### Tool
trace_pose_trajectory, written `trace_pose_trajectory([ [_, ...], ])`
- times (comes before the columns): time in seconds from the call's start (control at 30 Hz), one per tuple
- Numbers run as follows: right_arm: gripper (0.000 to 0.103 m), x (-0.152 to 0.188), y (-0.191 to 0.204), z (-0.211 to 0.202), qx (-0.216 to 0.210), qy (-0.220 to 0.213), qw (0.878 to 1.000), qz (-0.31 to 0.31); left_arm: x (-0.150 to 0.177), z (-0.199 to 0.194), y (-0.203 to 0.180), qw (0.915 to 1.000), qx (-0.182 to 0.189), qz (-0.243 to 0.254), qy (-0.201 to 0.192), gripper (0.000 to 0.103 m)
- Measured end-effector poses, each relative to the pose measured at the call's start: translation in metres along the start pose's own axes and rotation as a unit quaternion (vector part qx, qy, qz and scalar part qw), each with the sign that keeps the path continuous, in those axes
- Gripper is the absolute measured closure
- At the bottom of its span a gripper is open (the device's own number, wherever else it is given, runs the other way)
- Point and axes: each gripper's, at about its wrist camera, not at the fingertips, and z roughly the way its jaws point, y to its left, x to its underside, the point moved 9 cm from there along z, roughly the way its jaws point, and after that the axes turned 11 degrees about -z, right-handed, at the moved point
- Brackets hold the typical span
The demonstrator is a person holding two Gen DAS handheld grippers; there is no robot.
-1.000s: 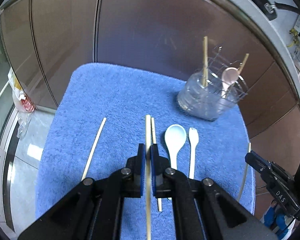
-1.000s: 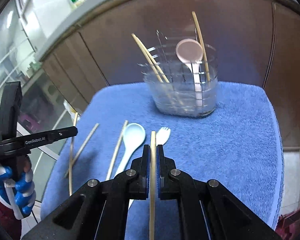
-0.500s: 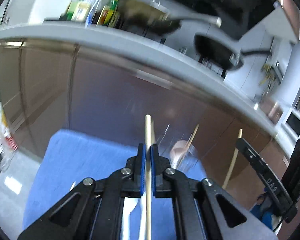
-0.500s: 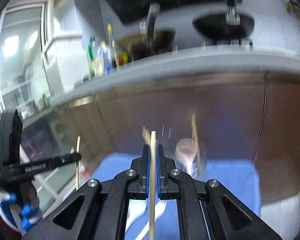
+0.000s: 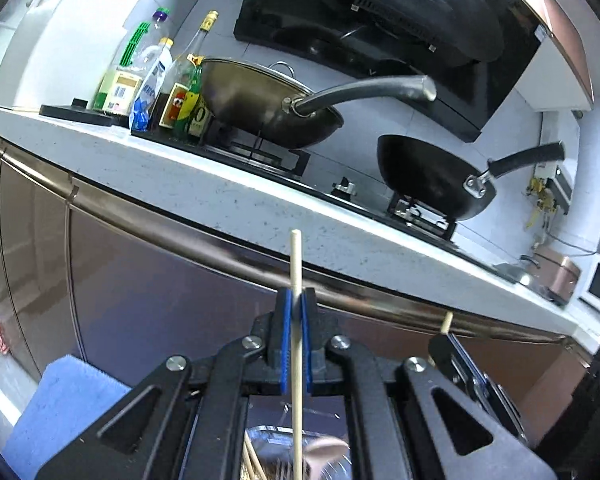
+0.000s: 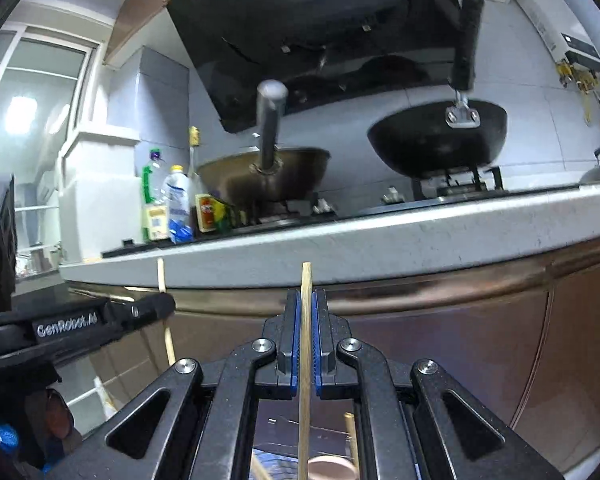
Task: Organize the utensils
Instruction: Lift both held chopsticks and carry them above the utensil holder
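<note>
Left gripper clamped on chopstick; right gripper clamped on another chopstick; both upright below countertop.

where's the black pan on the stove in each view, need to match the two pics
Left wrist view: the black pan sits right of centre, on the far burner, its handle pointing up and to the right.
Right wrist view: the black pan is upper right of centre, its handle pointing almost straight up.
Shared landmark: the steel wok stands to the left of the pan in both views.
</note>
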Motion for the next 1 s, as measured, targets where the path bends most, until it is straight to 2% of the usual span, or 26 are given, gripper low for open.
trace_pose_trajectory([
  [0.2, 0.098, 0.036, -0.007, 0.011, 0.020, 0.014, 0.999, -0.021, 0.026, 0.028, 0.018, 0.9992, -0.030, 0.002, -0.025, 0.098],
  [0.47, 0.098, 0.059, -0.003, 0.008, 0.016, 0.033, 0.999, -0.017, 0.055, 0.038, 0.033, 0.9985, -0.050, 0.020, -0.009, 0.098],
  [0.73, 0.098, 0.028, -0.005, -0.013, -0.001, 0.010, 1.000, 0.003, 0.059, 0.039, 0.042, 0.9987, -0.051, 0.007, 0.003, 0.098],
  [1.0, 0.098, -0.023, -0.007, -0.022, 0.002, -0.057, 0.998, 0.016, 0.069, 0.039, 0.053, 0.9985, -0.053, 0.007, 0.011, 0.098],
])
